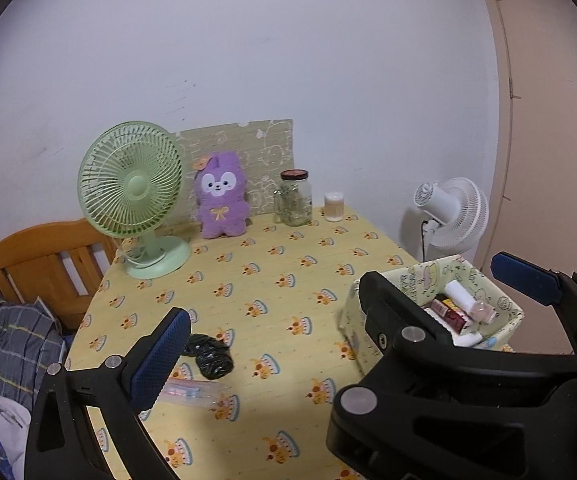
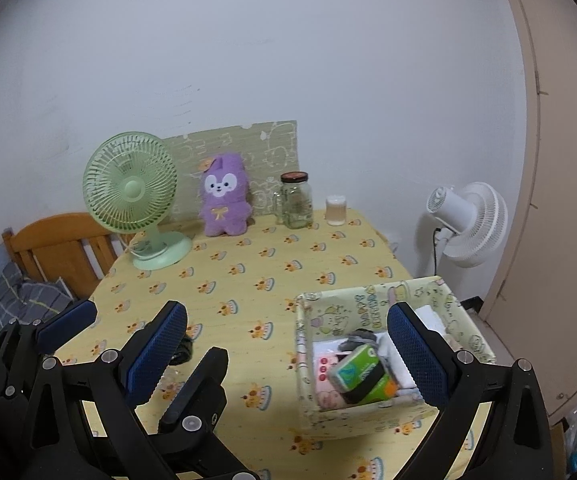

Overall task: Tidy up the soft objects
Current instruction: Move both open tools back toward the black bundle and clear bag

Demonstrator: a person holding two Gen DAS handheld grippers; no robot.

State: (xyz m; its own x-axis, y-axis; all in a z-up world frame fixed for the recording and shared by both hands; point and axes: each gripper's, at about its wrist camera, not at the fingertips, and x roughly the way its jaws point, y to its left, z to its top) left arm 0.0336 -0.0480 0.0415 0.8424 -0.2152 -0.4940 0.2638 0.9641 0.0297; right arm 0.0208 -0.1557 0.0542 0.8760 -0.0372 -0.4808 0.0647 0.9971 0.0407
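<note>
Yellow cloth printed with little cakes covers the worktop (image 1: 288, 264), and both claws hang over its near edge with nothing in them. Ahead and to the right of the right claw (image 2: 288, 352), whose blue pads stand wide apart, sits the patterned fabric box (image 2: 372, 300); it holds a green tissue pack (image 2: 362, 372) lying tilted on top of pink-and-white packets, something dark and crumpled behind it, and white folded items toward the far wall. The left claw (image 1: 340, 296) is spread open as well, and its own view shows tubes and a white roll at the box's far end. Just ahead of its left pad (image 1: 160, 360), and well left of the box, a black crumpled soft thing (image 1: 208, 354) lies on the cloth with a clear plastic packet (image 1: 192, 392) beside it, long axis running left to right. The left claw is plainly nearer, so I judge it takes the black piece and carries it right to the box.
</note>
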